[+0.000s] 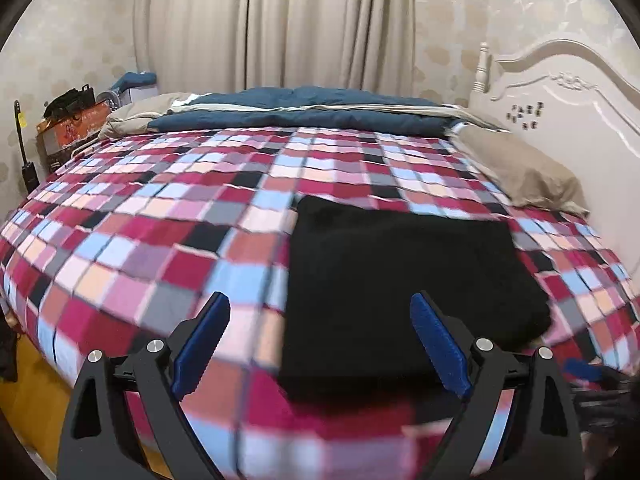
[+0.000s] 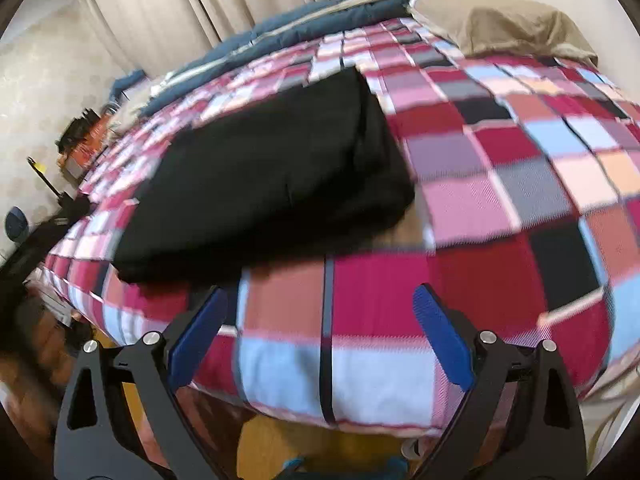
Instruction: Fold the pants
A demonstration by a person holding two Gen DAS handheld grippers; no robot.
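Left wrist view shows us the black pants (image 1: 400, 280) folded into a compact rectangle on the checked bedspread (image 1: 140, 240), near its front edge. We judge them soft, limp and light, best pinched at a folded edge. Our left gripper (image 1: 320, 344) and right gripper (image 2: 320, 336) hover spread, holding nothing.

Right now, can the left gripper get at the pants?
Probably yes. The left gripper is open and right at the near edge of the folded pants on the bed, with nothing between them.
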